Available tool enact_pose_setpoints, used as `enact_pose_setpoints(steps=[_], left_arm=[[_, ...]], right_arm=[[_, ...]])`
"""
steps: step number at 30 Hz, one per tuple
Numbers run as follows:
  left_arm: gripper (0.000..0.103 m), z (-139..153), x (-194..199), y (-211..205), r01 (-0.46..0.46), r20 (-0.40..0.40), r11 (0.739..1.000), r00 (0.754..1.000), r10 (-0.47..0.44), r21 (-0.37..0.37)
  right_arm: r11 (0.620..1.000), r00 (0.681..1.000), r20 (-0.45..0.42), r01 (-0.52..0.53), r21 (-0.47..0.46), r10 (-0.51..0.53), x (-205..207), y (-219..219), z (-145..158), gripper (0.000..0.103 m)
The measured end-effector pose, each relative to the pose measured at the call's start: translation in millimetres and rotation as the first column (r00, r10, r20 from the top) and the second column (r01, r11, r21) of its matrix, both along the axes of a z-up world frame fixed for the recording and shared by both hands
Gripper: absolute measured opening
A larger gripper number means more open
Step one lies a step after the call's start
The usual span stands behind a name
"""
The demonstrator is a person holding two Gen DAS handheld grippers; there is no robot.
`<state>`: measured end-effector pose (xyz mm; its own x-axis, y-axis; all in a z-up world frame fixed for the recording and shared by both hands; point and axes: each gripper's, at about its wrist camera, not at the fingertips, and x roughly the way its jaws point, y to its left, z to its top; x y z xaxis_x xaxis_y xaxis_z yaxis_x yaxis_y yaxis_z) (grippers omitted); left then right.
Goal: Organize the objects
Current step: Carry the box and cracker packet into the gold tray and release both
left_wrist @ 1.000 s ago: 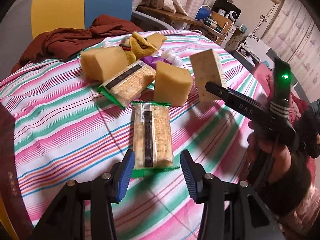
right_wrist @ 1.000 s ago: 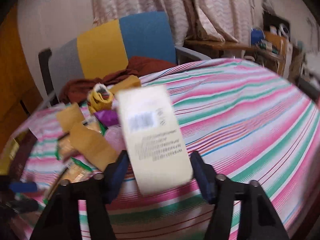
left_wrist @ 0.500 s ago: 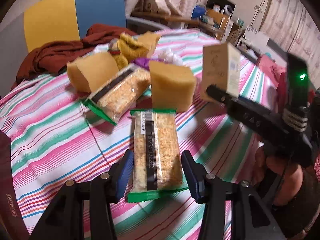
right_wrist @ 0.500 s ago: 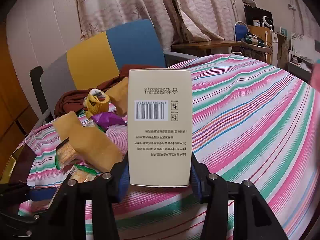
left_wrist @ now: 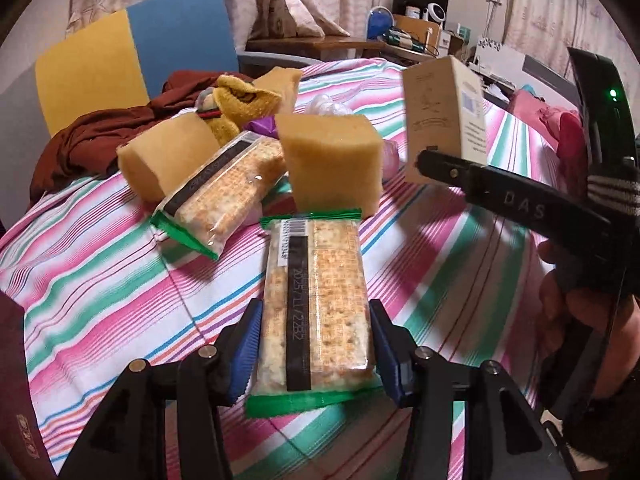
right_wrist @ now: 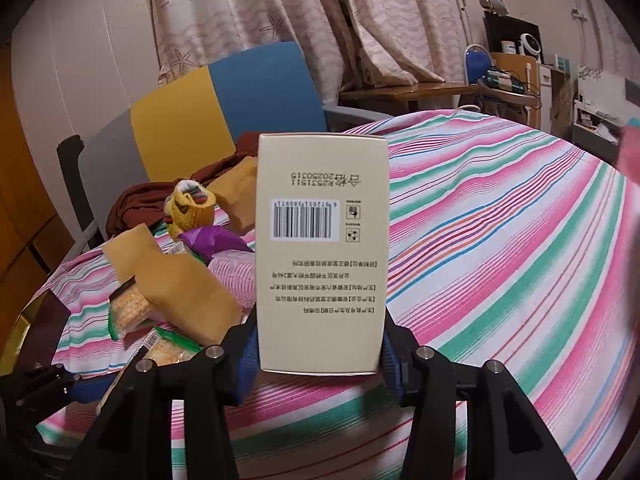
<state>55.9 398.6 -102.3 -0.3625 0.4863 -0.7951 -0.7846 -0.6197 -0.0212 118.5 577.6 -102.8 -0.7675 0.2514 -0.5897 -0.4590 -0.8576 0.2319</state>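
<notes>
Left hand-held gripper (left_wrist: 316, 350) points down at a cracker packet (left_wrist: 316, 300) lying flat on the striped desk (left_wrist: 100, 264). Its blue pads (left_wrist: 246, 344) flank the packet's near end; jaws have just been opening, a gap shows on each side, nothing pinched.

Right hand-held gripper (right_wrist: 320, 356) is clamped on a cream carton (right_wrist: 322, 252), barcode face toward the camera, print upside down. Carton is held upright, clear of the desk. Jaws were closing within the last second.

From the left wrist view: carton at 2 o'clock of the packet, a tan sponge block (left_wrist: 332, 164) at 12, just beyond the packet's far seal. Second cracker packet (left_wrist: 222, 196) at 11, tilted, leaning on another sponge (left_wrist: 168, 156). Yellow knitted item (left_wrist: 240, 102) and dark red cloth (left_wrist: 96, 136) farther back, near the chair (left_wrist: 132, 52).
</notes>
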Motion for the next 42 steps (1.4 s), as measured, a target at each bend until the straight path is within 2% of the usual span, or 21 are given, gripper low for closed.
enact_pose_setpoints(steps=[5, 11, 19, 27, 31, 37, 42], left_arm=[[0.049, 2, 0, -8, -0.006, 0.012, 1.000, 1.000, 0.006, 0.007], [0.048, 9, -1, -33, -0.051, 0.069, 0.997, 0.997, 0.047, 0.060], [0.048, 21, -4, -75, -0.118, 0.113, 0.987, 0.988, 0.105, 0.113], [0.048, 47, 1, -116, -0.150, 0.071, 0.971, 0.988, 0.139, 0.184], [0.048, 60, 0, -144, -0.189, 0.057, 0.958, 0.982, 0.181, 0.218], [0.048, 75, -10, -193, -0.277, 0.062, 0.922, 0.961, 0.271, 0.271], [0.048, 80, -24, -242, -0.370, 0.073, 0.884, 0.928, 0.365, 0.287]], right_arm=[[0.999, 0.999, -0.021, 0.041, 0.006, -0.041, 11, -1, 7, 0.050], [1.000, 1.000, 0.007, 0.018, -0.012, -0.018, 15, -18, 18, 0.050], [0.996, 0.996, 0.018, -0.086, 0.008, 0.086, 12, -64, 43, 0.050], [0.979, 0.979, 0.001, -0.204, -0.001, 0.204, 5, -121, 63, 0.050], [0.960, 0.960, 0.005, -0.279, 0.005, 0.279, -3, -157, 72, 0.050], [0.917, 0.917, 0.018, -0.398, 0.027, 0.398, -25, -215, 86, 0.050], [0.867, 0.866, 0.050, -0.499, 0.014, 0.497, -49, -272, 94, 0.050]])
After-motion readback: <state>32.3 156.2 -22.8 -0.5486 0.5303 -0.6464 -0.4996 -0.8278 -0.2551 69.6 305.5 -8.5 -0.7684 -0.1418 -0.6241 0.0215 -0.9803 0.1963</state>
